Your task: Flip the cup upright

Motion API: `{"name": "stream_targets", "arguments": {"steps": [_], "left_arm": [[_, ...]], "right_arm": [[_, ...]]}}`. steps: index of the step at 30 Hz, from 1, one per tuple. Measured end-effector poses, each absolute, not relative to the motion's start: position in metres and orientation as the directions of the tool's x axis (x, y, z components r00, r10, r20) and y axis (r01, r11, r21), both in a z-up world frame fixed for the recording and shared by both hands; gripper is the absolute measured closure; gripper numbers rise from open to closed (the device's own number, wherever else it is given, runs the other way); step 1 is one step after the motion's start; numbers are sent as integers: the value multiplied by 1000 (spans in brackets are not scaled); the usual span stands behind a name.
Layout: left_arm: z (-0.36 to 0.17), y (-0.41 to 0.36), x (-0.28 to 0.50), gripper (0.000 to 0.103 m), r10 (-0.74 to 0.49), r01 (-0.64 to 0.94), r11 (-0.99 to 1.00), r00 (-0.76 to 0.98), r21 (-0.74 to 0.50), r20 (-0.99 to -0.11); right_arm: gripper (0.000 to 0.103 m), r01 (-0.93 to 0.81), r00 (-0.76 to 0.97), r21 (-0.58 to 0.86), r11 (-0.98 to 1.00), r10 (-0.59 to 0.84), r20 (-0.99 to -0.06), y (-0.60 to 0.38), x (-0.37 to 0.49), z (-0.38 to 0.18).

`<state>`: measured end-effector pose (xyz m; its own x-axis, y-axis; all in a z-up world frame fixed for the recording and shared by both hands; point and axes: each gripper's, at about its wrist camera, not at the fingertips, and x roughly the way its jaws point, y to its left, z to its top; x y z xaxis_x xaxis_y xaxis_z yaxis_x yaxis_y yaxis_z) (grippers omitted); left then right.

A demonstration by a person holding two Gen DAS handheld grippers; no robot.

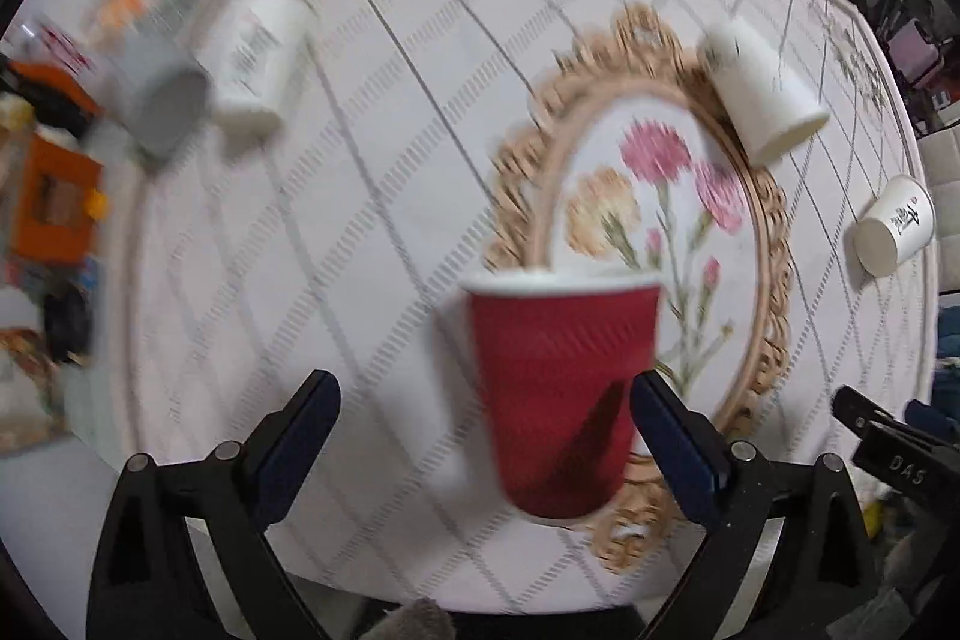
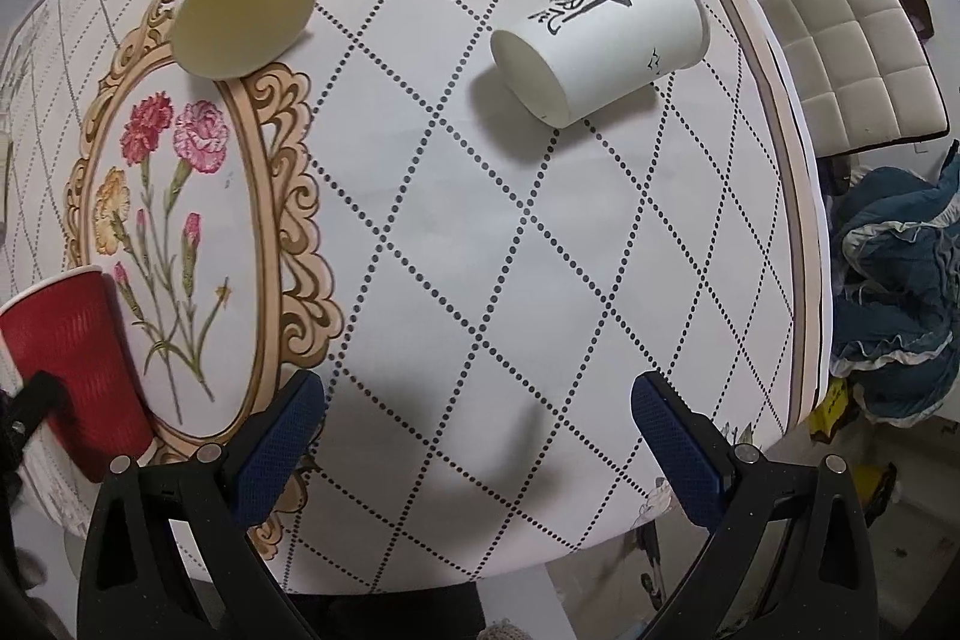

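Note:
A red ribbed cup (image 1: pixel 561 388) stands upright on the table, rim up, between the open fingers of my left gripper (image 1: pixel 486 400); the right finger (image 1: pixel 672 436) is next to its side and the left finger is well apart. The cup also shows at the left edge of the right wrist view (image 2: pixel 72 358). My right gripper (image 2: pixel 480 418) is open and empty over bare tablecloth. A white cup with black calligraphy (image 2: pixel 600 34) lies on its side ahead of it. A plain white cup (image 2: pixel 240 10) lies on its side at the flower medallion.
The round table (image 2: pixel 480 220) has a diamond-patterned cloth with a flower medallion (image 2: pixel 180 220). In the left wrist view a white cup (image 1: pixel 255 58) and a grey cup (image 1: pixel 162 106) lie at the far left. Clutter lies beyond the left edge. A white chair (image 2: pixel 852 58) and blue fabric (image 2: pixel 900 292) stand off the right.

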<state>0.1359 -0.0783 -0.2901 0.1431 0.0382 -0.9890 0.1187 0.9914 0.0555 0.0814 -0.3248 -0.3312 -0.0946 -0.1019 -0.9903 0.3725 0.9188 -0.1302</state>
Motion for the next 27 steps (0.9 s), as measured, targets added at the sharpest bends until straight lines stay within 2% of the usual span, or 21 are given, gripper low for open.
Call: {"name": "stream_targets", "arguments": {"steps": [5, 11, 19, 27], "left_arm": [[-259, -40, 139, 2, 127, 90, 983, 288, 158, -949], [-257, 9, 134, 0, 202, 56, 972, 306, 229, -930], [-289, 56, 118, 0, 252, 11, 965, 218, 260, -943], [-320, 91, 108, 0, 273, -25, 962, 133, 272, -953]], "right_arm": [[0, 382, -53, -72, 921, -56, -997, -309, 81, -315], [0, 332, 2, -20, 943, -22, -1000, -267, 86, -289], [0, 178, 34, 5, 984, -2, -999, -180, 115, -272], [1, 104, 23, -2, 995, -4, -1000, -125, 138, -287]]}}
